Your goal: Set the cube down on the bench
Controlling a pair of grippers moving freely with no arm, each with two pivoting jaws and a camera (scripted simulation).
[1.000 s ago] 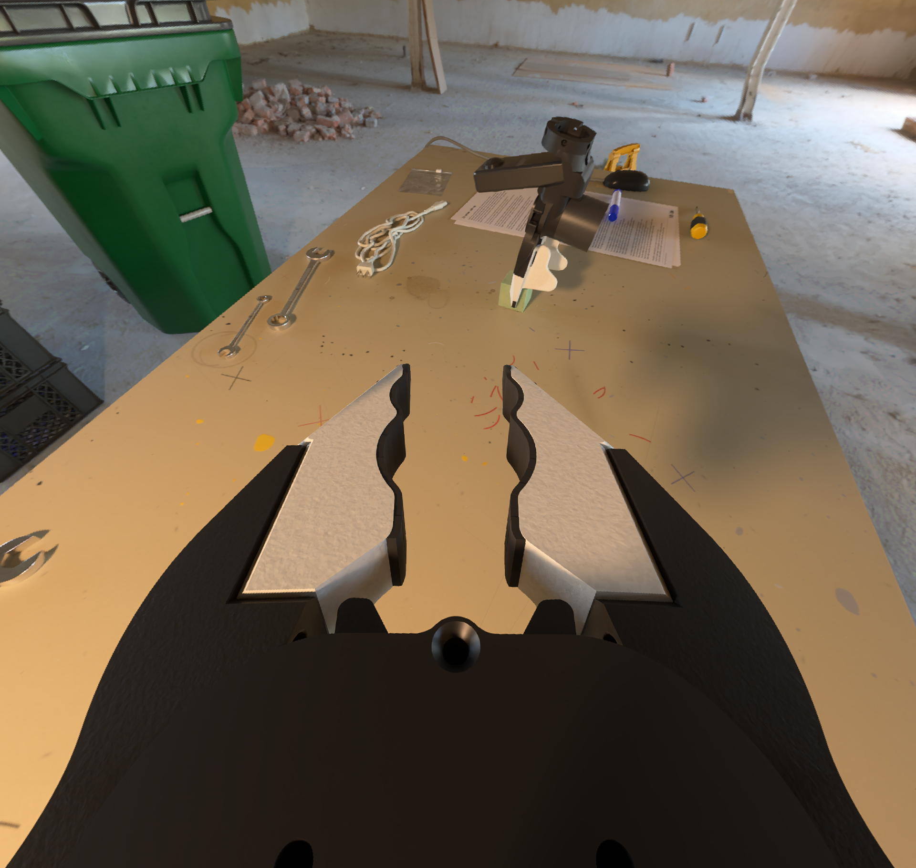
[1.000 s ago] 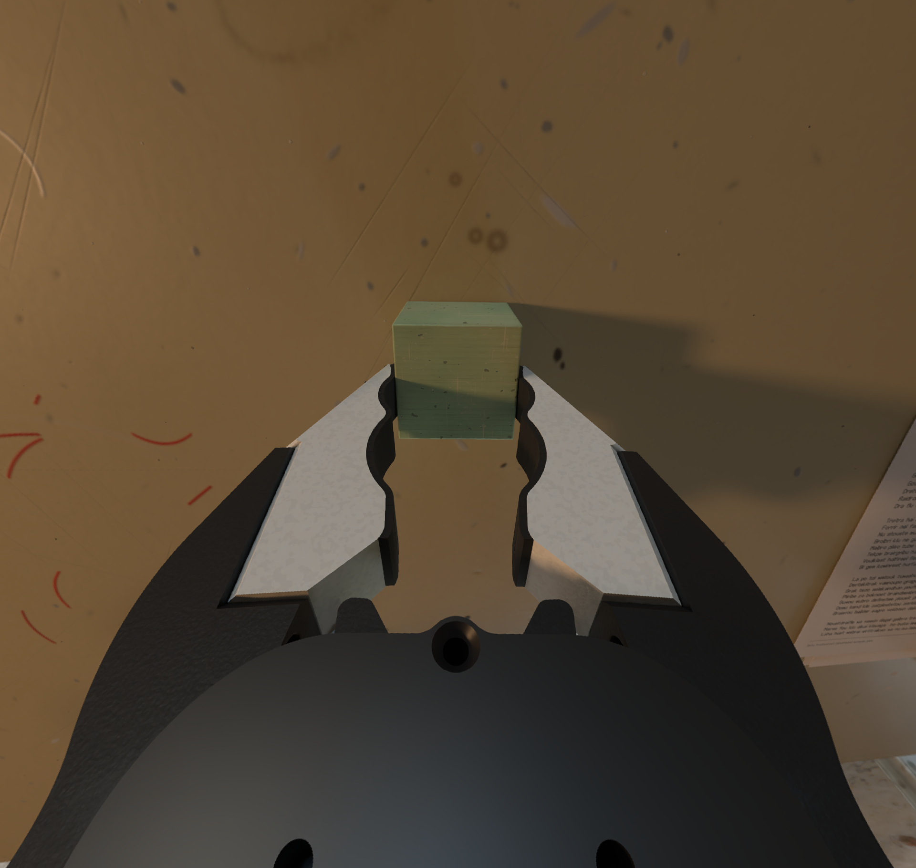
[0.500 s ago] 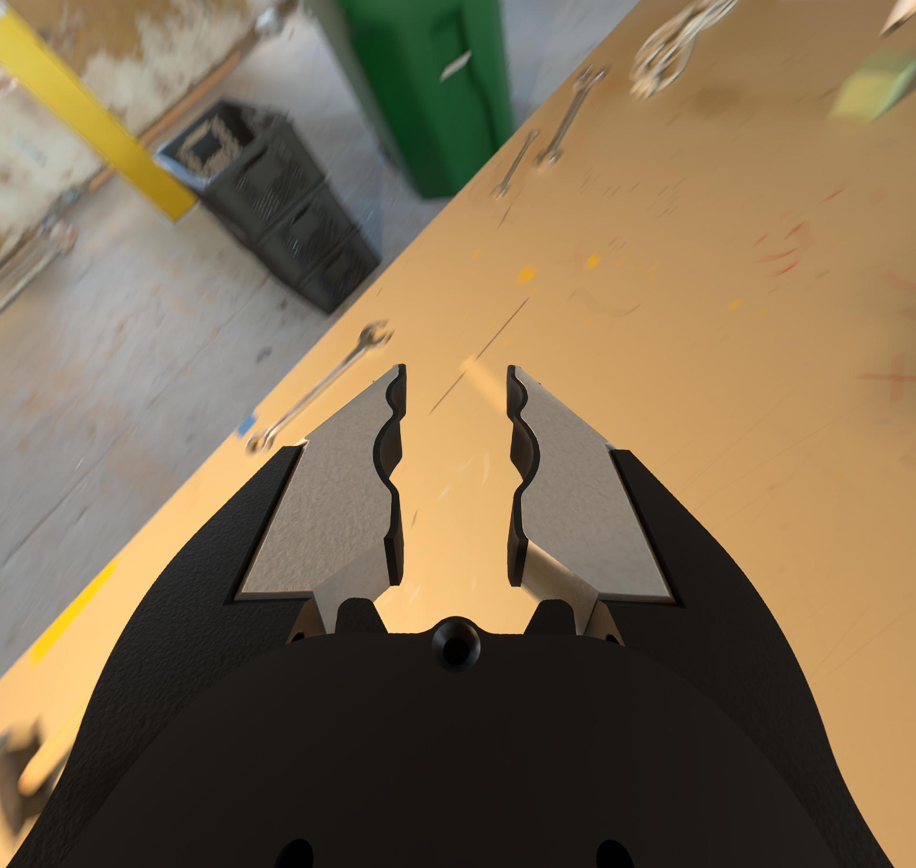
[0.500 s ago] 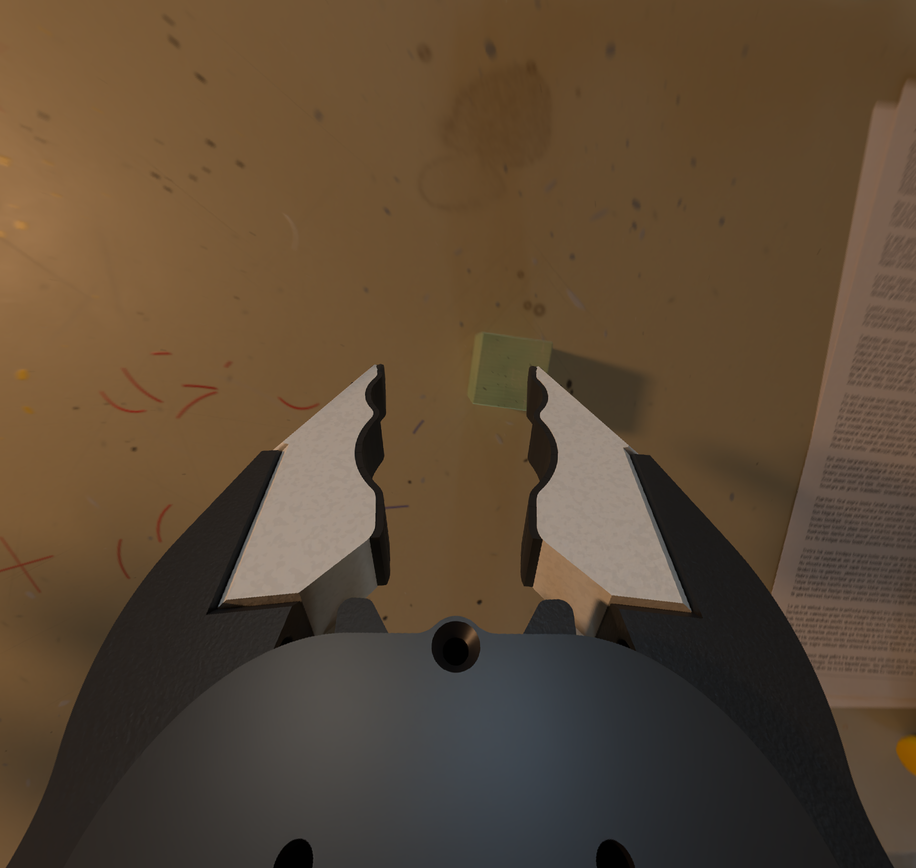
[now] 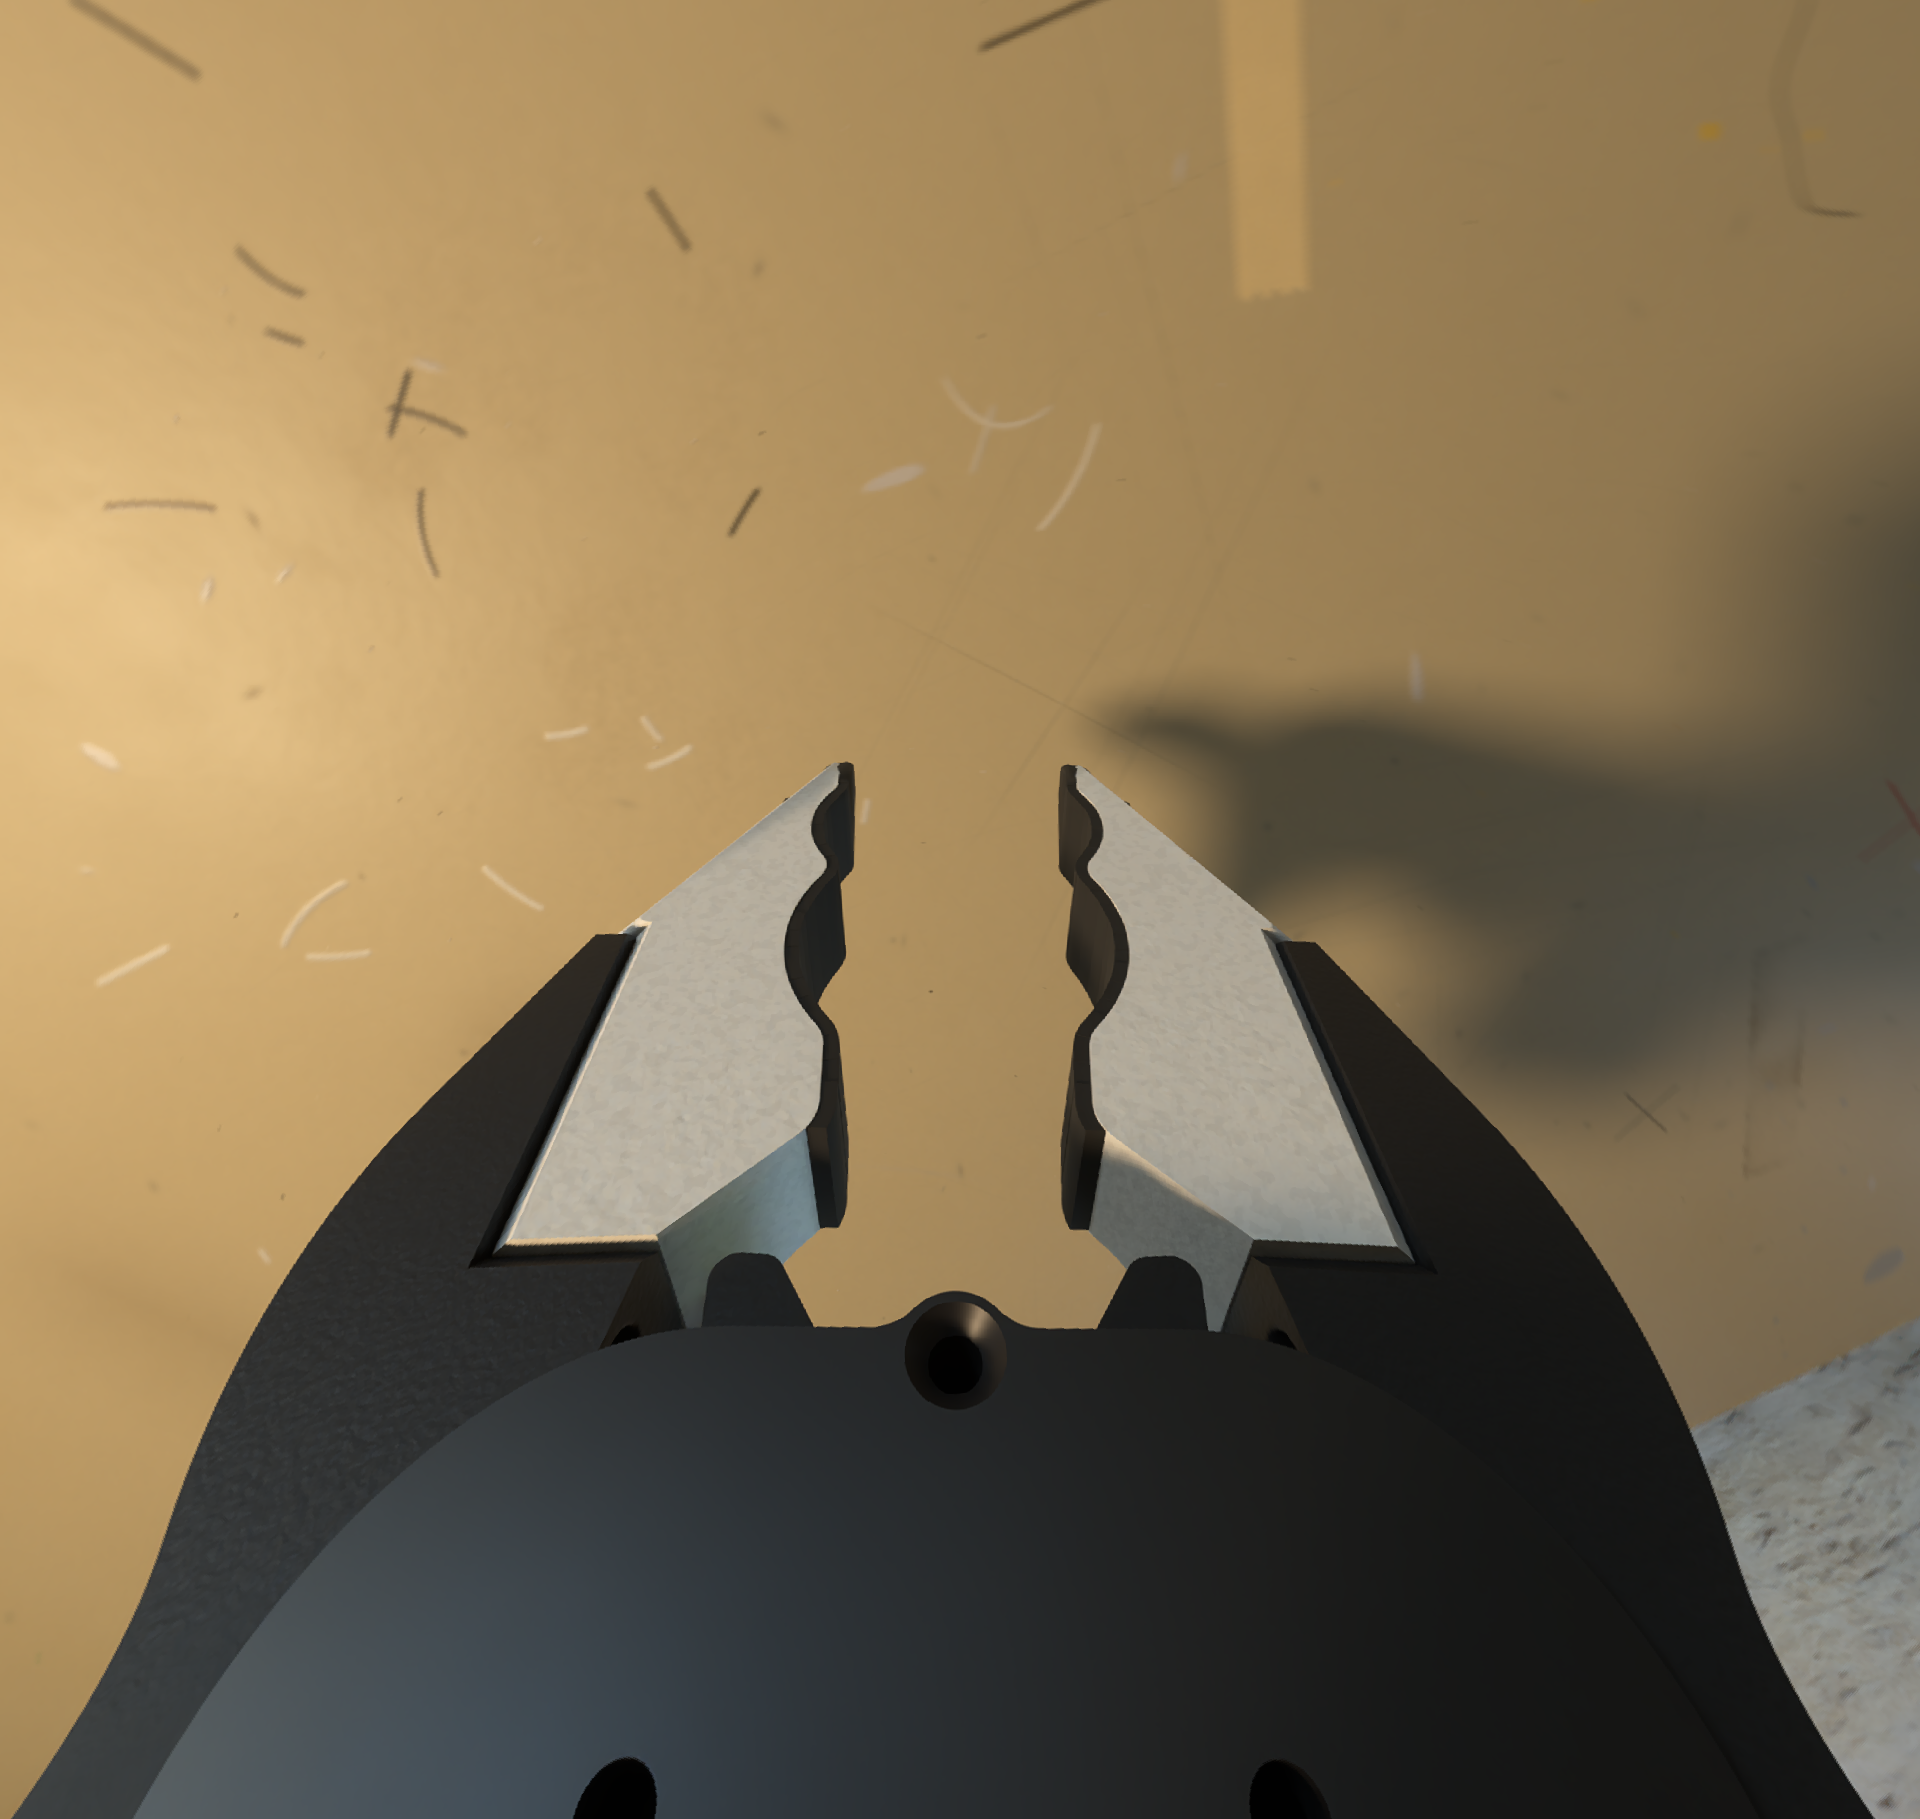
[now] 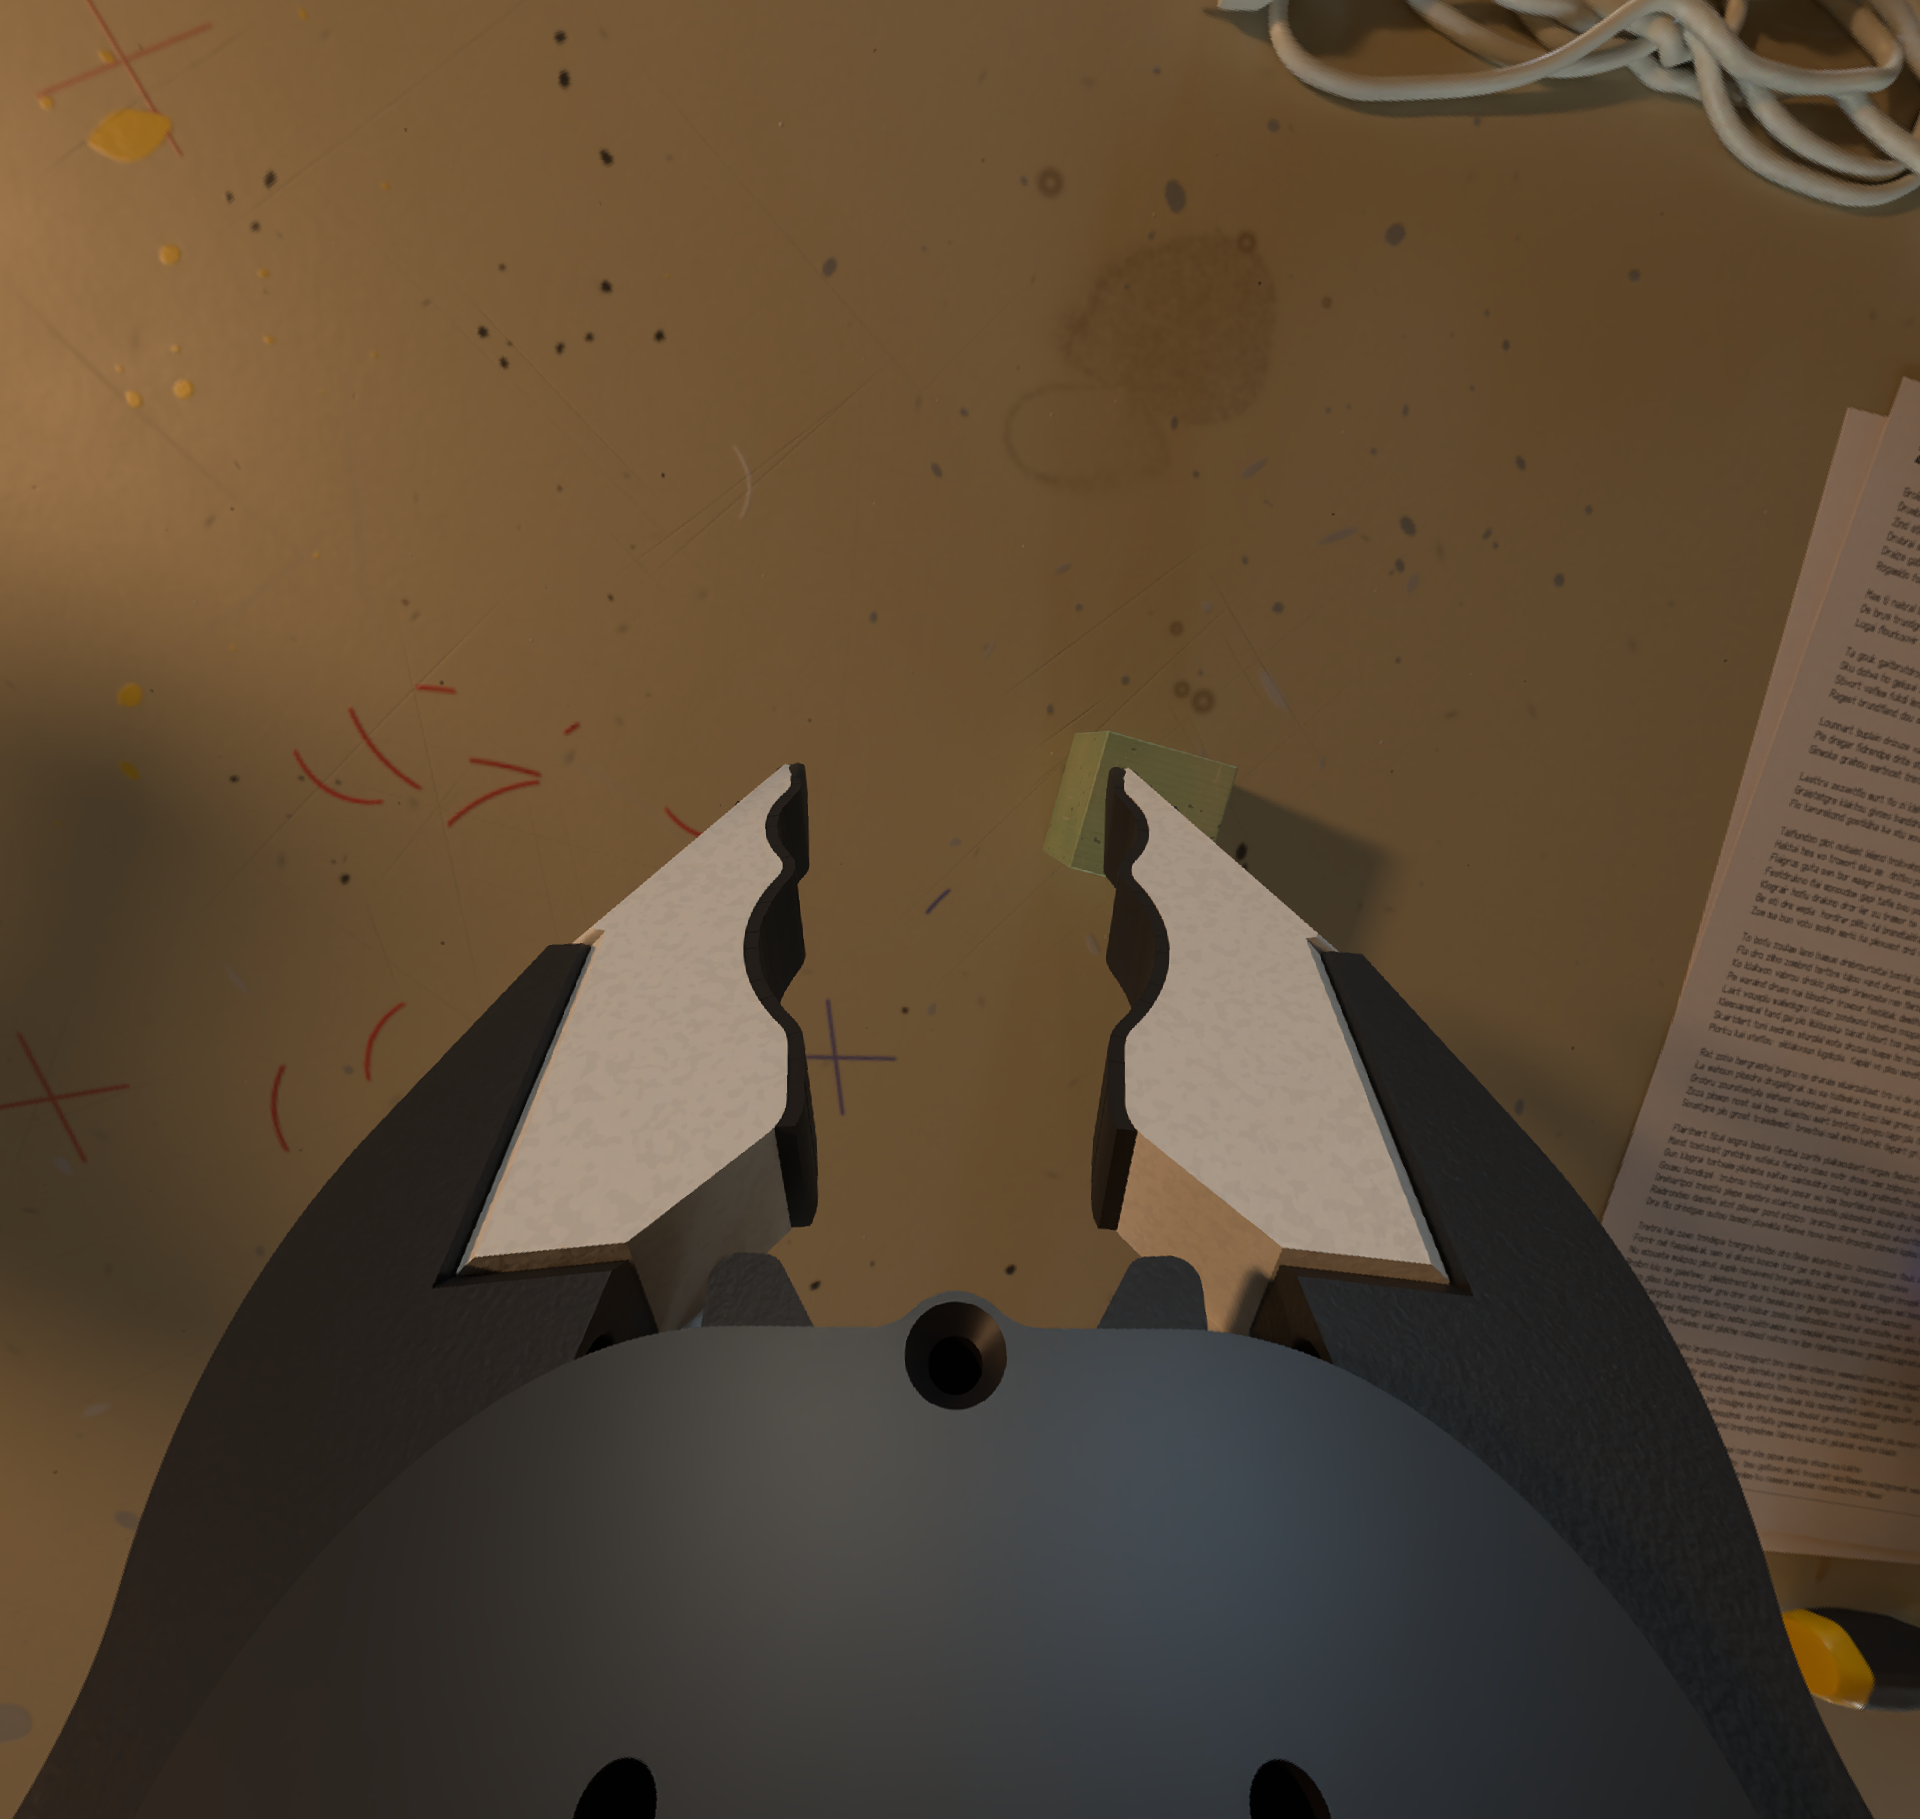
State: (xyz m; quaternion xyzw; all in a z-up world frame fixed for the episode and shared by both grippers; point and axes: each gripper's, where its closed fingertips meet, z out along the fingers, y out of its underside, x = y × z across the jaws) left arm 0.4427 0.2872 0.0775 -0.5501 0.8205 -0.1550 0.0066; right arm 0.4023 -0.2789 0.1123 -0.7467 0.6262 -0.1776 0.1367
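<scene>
The small green cube [image 6: 1081,813] rests on the tan bench [image 6: 623,470] in the right wrist view, partly hidden behind my right fingertip. My right gripper [image 6: 951,782] is open and empty, well above the bench, looking down, with the cube just right of its gap. My left gripper [image 5: 956,782] is open and empty, pointing down at a bare scratched part of the bench [image 5: 520,211]. The cube is not in the left wrist view.
A coiled white cable with a plug [image 6: 1579,34] lies at the upper right. Printed paper sheets [image 6: 1808,938] lie at the right, with a yellow object [image 6: 1829,1655] near them. The bench edge and grey floor [image 5: 1829,1520] show at lower right of the left view.
My right gripper opened, let go of the cube on the bench and rose away from it. My left gripper swung round and now points straight down at the bench.
</scene>
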